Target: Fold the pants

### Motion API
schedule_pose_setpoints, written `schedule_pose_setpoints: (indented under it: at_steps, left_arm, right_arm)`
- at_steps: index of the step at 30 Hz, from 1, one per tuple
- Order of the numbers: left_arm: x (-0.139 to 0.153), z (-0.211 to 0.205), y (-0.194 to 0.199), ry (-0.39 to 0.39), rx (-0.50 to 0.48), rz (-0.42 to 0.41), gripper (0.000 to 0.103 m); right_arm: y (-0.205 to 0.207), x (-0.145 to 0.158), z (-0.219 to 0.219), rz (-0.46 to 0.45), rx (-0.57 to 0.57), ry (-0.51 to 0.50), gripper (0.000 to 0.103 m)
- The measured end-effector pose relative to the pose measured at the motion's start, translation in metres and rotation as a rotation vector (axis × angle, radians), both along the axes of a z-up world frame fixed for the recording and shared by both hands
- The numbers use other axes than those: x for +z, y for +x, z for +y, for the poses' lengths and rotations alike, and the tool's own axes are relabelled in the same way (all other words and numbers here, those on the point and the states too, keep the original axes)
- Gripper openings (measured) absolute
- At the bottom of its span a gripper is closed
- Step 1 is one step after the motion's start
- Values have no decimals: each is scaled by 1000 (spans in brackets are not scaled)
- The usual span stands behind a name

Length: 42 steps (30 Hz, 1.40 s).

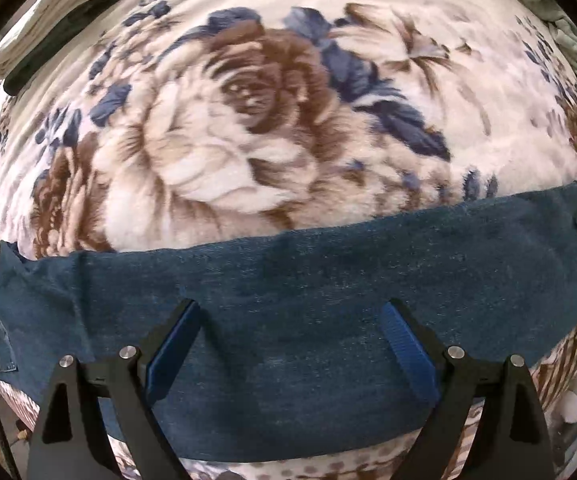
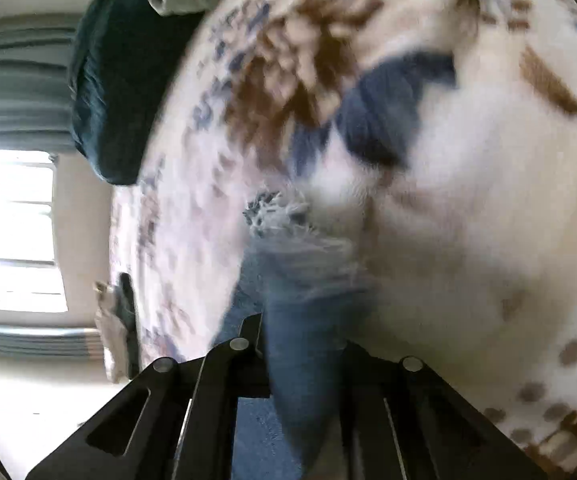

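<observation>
The left tool (image 1: 290,344) is held pointing straight down, jaws spread wide over dark denim pants (image 1: 288,272) laid across a floral blanket (image 1: 248,120). The right tool (image 2: 300,344), angled downward, is clamped on the pants' frayed hem (image 2: 288,220).

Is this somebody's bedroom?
Probably a bedroom. A fluffy cream blanket with brown roses covers what looks like a bed, a dark teal pillow lies at its edge, and a bright window is beside it.

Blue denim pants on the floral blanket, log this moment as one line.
stage: folding | blue denim pants: flat band across floral fleece blanket | left gripper: open above denim | right gripper: shut on frayed denim hem
</observation>
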<state>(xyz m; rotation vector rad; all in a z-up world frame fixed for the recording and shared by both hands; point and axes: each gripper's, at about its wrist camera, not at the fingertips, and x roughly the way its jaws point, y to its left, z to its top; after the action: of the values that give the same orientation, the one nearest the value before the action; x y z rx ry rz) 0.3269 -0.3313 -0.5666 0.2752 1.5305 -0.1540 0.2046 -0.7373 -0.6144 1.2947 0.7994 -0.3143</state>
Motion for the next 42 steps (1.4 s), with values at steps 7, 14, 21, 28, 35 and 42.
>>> schedule_pose_setpoints:
  at_steps: [7, 14, 21, 28, 35, 42]
  left_arm:
    - [0, -2, 6, 9, 9, 8, 92]
    - [17, -7, -4, -27, 28, 8, 92]
    - [45, 22, 1, -98, 71, 9, 92]
    - [83, 108, 5, -132, 172, -35, 92]
    - [94, 249, 1, -135, 308, -84, 92]
    - [107, 374, -18, -135, 451, -112, 92]
  right_arm:
    - [8, -33, -15, -17, -7, 145, 12]
    - [26, -19, -9, -14, 44, 84, 8]
    - [26, 51, 21, 27, 91, -145, 7]
    - [56, 121, 86, -19, 143, -257, 7]
    - [85, 164, 209, -41, 257, -315, 7]
    - [106, 149, 348, -28, 377, -310, 7]
